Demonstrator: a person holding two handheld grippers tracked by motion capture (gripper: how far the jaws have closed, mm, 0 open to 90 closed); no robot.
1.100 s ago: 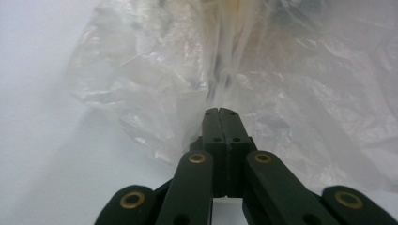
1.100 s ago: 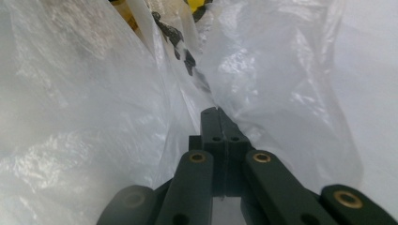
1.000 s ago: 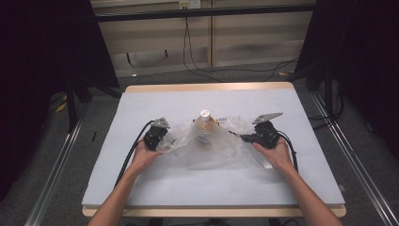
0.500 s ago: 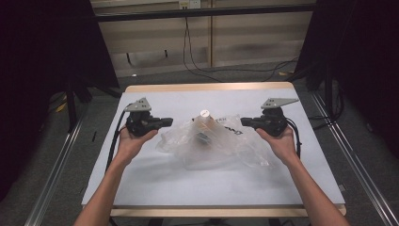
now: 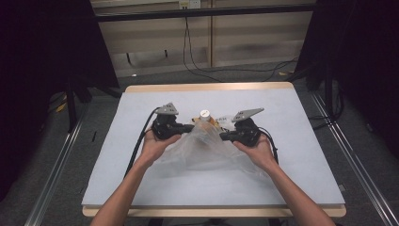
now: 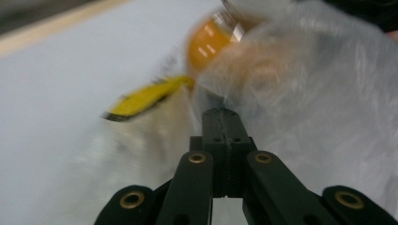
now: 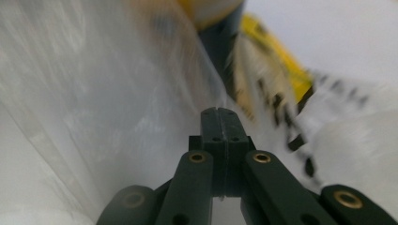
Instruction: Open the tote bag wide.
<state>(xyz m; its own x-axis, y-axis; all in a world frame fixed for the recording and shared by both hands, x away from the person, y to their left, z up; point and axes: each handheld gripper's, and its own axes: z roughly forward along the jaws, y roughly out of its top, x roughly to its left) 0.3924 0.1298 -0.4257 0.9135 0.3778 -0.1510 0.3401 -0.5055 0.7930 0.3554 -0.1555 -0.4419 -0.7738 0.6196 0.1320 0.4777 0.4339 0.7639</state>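
- Clear plastic bag [image 5: 202,150] lies at table [image 5: 301,117] centre, with an orange bottle [image 5: 205,118] standing at its 12 o'clock edge, white cap up.
- Your left gripper [image 5: 187,128] pinches the bag's mouth at 10 o'clock; jaws clenched on the film [image 6: 220,101].
- Your right gripper [image 5: 225,137] pinches it at 2 o'clock, likewise clamped [image 7: 219,110].
- Both tips point inward at the bottle, equally near.
- Half a second ago your hands stood wider apart; now they have closed in.

Looking down from above the near table [image 5: 301,101] edge, with both gripper cameras close on the shared clear bag [image 5: 207,150].
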